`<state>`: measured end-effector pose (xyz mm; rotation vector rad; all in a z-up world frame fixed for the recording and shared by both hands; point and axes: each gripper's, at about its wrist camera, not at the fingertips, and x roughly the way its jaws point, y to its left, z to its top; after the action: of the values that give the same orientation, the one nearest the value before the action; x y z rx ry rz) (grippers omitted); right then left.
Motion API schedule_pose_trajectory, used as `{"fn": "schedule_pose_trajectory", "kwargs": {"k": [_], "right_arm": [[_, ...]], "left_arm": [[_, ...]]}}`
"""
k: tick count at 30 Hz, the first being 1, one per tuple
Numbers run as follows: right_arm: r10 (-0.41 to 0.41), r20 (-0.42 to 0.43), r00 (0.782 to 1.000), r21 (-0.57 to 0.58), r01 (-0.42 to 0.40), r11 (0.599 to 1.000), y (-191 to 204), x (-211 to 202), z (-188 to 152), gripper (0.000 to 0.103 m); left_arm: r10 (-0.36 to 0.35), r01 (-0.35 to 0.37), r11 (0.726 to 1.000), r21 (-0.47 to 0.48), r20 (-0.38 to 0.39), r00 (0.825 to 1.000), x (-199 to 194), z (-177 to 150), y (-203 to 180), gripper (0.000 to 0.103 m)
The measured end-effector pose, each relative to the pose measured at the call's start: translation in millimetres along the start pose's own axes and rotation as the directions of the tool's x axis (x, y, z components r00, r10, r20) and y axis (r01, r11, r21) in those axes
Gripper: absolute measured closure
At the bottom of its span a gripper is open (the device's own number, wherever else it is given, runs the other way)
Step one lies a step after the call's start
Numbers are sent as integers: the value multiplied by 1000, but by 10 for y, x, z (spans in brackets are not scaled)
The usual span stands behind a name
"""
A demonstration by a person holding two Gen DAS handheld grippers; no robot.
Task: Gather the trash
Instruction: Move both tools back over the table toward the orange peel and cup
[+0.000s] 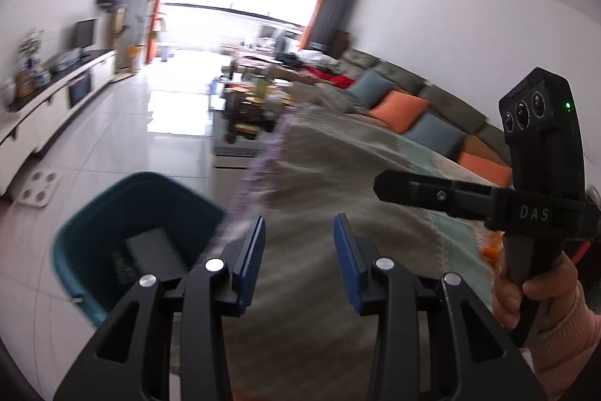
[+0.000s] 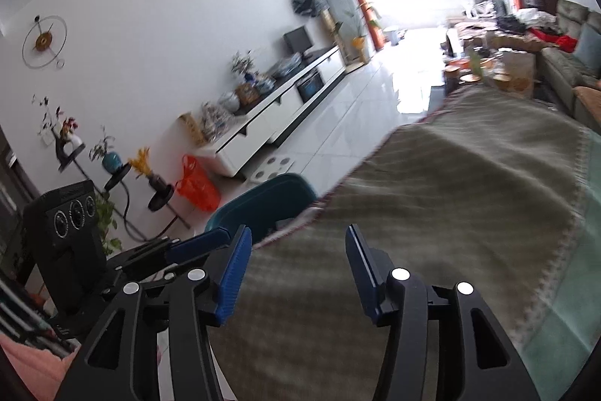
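Observation:
A teal trash bin stands on the floor beside the cloth-covered table; a dark flat object lies inside it. My left gripper is open and empty, above the table edge just right of the bin. My right gripper is open and empty over the grey-green tablecloth. The bin shows at the table's left edge in the right wrist view. The right gripper's body shows at the right of the left wrist view, and the left gripper at the left of the right wrist view.
A white low cabinet runs along the left wall with vases and a monitor. An orange plastic bag and plant stands sit near it. A sofa with cushions lies on the right, a cluttered coffee table ahead. A white scale lies on the tiled floor.

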<state>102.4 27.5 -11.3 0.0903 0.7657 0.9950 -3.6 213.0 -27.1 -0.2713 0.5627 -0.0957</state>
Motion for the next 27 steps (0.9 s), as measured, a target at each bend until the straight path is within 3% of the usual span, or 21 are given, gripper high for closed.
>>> {"fn": "schedule_pose_trajectory", "kwargs": {"k": [7,11,21,27], "right_arm": [[-120,92,989,82,113,990,-375,-706,-302,49],[-213,122,969,139,195,971,-629,-1082,-490,49],[-392,166,905,298,333,895,-1201,-1835,-915,49],[-429,168,888,358,350,866,-1382,-2011,-1070,49]], "left_arm": [[-148,154,985,74,-84,985,319,-99,-602,64],[-207,223,967,123,-131,970,478,-157,-948,64],[-330,389,896,215,-262,907,808,-347,-1771,63],[-353,443,859,256,-330,875,1009,-447,-2102,63]]}}
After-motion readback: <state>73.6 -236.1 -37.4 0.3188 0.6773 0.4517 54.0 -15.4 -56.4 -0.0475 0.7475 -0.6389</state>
